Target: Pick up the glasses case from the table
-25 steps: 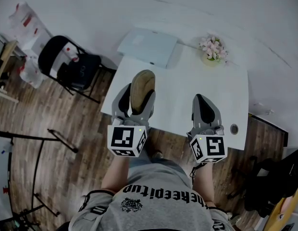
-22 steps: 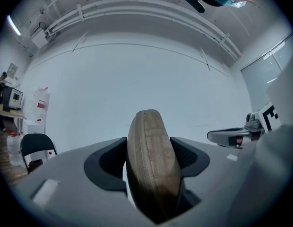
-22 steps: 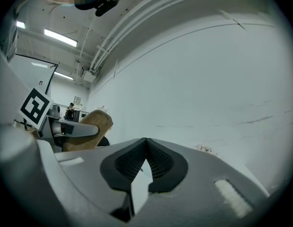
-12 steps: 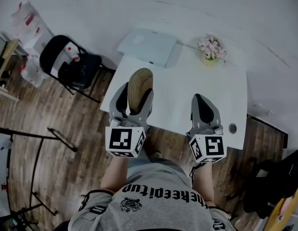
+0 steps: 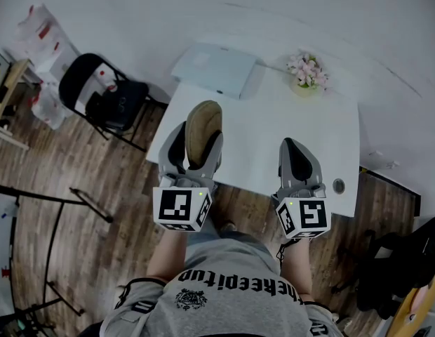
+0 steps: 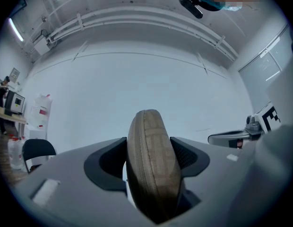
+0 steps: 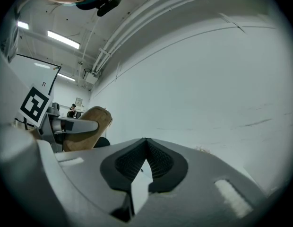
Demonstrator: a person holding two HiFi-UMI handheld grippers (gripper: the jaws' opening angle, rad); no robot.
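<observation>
The brown oval glasses case (image 5: 203,123) stands on edge between the jaws of my left gripper (image 5: 193,135), lifted over the near left part of the white table (image 5: 330,139). In the left gripper view the case (image 6: 152,162) fills the gap and both pads press its sides. My right gripper (image 5: 299,153) hovers over the table's near edge, its jaws together with nothing between them. In the right gripper view the right gripper (image 7: 145,151) shows closed pads, and the case (image 7: 87,126) appears at the left.
A pale blue flat box (image 5: 216,69) lies at the table's far left corner. A pot of pink flowers (image 5: 309,72) stands at the far middle. A black chair (image 5: 102,97) stands left of the table on the wood floor. A round grommet (image 5: 338,185) sits at the table's near right.
The left gripper with the case has shifted slightly left and toward the person. The right gripper has stayed put.
</observation>
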